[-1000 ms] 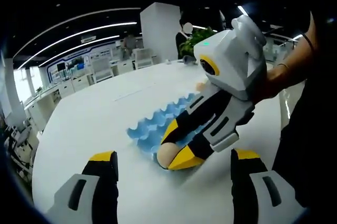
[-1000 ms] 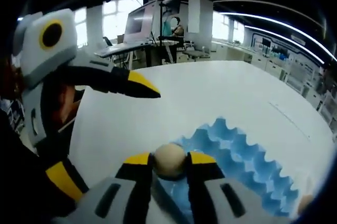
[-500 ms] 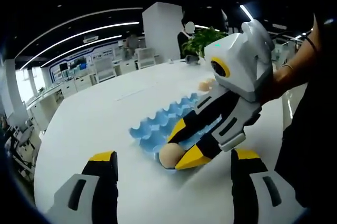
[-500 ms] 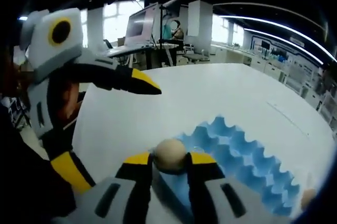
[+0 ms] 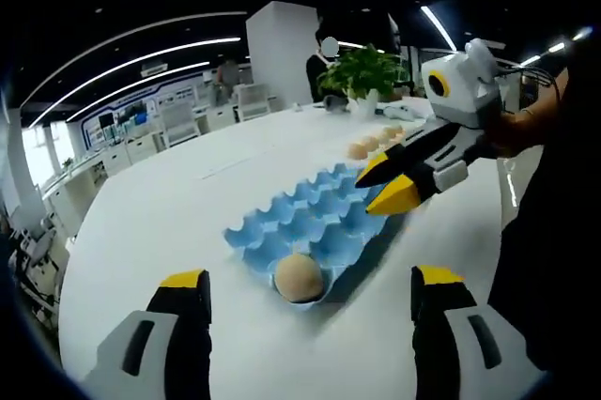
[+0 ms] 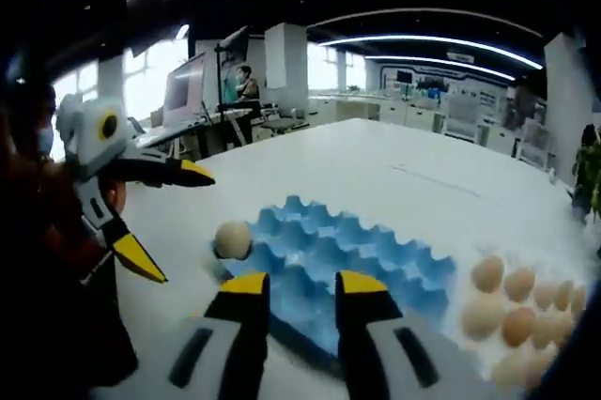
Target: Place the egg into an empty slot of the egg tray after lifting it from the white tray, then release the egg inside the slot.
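No legible brand, label or writing on any item. Egg (image 5: 300, 278) seated in a corner slot of the blue egg tray (image 5: 310, 222) on the white worktop (image 5: 169, 212), at the tray end nearest the left gripper (image 5: 310, 292). Changed from half a second ago: egg then clamped between the right gripper's jaws over that corner slot, now released and free of both grippers. Right gripper (image 5: 390, 184) withdrawn up and away from the tray, seen in the left gripper view above the tray's far side, jaws parted a little and empty, held by a hand (image 5: 526, 123). Left gripper jaws wide apart, empty, near the tray's end without touching it. Right gripper view: own jaws (image 6: 293, 285) moderately apart and empty over the tray's (image 6: 376, 259) near edge, egg (image 6: 233, 239) at the tray's left corner, left gripper (image 6: 155, 212) further left with jaws spread. Added by the right gripper view: a cluster of loose eggs (image 6: 512, 301) beside the tray's right end; white tray beneath them not distinguishable. Left gripper view adds a potted plant (image 5: 362, 71) at the far worktop edge.
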A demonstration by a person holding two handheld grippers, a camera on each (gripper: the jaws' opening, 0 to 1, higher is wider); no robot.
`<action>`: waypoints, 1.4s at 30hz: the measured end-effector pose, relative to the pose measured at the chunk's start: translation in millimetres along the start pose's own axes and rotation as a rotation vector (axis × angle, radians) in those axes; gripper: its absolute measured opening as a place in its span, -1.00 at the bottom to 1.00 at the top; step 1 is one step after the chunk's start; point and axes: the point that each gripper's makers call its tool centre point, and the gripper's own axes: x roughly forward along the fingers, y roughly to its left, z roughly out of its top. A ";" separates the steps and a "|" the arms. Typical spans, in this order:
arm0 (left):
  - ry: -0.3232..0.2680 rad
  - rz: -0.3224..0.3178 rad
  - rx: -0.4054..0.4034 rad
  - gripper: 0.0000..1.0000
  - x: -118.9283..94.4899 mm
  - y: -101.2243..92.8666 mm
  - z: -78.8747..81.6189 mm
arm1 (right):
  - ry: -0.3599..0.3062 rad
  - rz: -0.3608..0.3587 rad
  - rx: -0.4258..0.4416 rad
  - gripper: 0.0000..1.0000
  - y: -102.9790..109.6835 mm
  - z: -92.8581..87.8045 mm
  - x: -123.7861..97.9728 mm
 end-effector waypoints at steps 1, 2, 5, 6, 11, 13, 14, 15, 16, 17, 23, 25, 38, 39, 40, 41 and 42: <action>0.001 -0.001 0.001 0.73 0.3 -0.1 -0.3 | -0.002 -0.020 0.013 -0.46 -5.9 -1.4 -3.7; 0.002 -0.001 0.003 0.73 0.7 -0.2 -0.8 | 0.001 -0.041 0.022 -0.46 -11.6 -3.4 -8.0; 0.001 -0.005 0.004 0.73 2.0 -1.1 -1.7 | -0.013 -0.112 0.031 -0.46 -32.2 -6.9 -22.9; 0.002 -0.005 0.006 0.74 2.7 -1.1 -3.1 | -0.020 -0.158 0.052 -0.46 -42.4 -8.6 -28.8; -0.002 -0.002 0.008 0.74 2.8 -0.6 -2.9 | -0.035 -0.314 0.109 -0.45 -80.9 -16.7 -54.0; 0.002 -0.001 0.013 0.74 2.5 -0.4 -3.8 | -0.053 -0.362 0.114 -0.45 -93.4 -16.1 -63.5; 0.004 -0.005 0.015 0.74 2.4 -0.9 -3.9 | -0.064 -0.406 0.115 -0.45 -103.5 -15.9 -71.6; 0.005 -0.006 0.015 0.73 2.4 -1.0 -4.0 | -0.078 -0.452 0.112 -0.45 -114.0 -15.2 -80.2; 0.007 -0.009 0.016 0.72 2.4 -1.3 -4.7 | -0.084 -0.498 0.109 -0.45 -123.4 -16.2 -87.6; 0.007 -0.009 0.018 0.72 2.3 -1.2 -4.9 | -0.079 -0.530 0.109 -0.45 -130.4 -18.4 -92.7; -0.001 -0.007 0.020 0.71 2.5 -2.2 -1.6 | -0.050 -0.568 0.213 -0.41 -149.7 -41.2 -98.2; -0.003 -0.008 0.019 0.71 2.4 -1.9 -1.6 | -0.041 -0.571 0.211 -0.40 -152.4 -45.5 -95.4; -0.003 0.013 0.015 0.68 -0.7 1.0 0.8 | 0.034 -0.536 0.204 -0.43 -150.2 -66.3 -81.1; -0.003 0.012 0.013 0.67 -0.8 0.9 0.7 | 0.038 -0.536 0.201 -0.44 -150.2 -65.6 -82.1; -0.004 0.012 0.009 0.67 -0.8 0.9 0.6 | 0.041 -0.534 0.197 -0.44 -150.5 -65.5 -82.0; -0.004 0.012 0.008 0.67 -0.8 0.8 0.6 | 0.044 -0.532 0.192 -0.48 -150.9 -65.8 -82.3; -0.003 0.012 0.009 0.67 -0.8 0.7 0.5 | 0.039 -0.528 0.183 -0.49 -152.7 -65.3 -83.4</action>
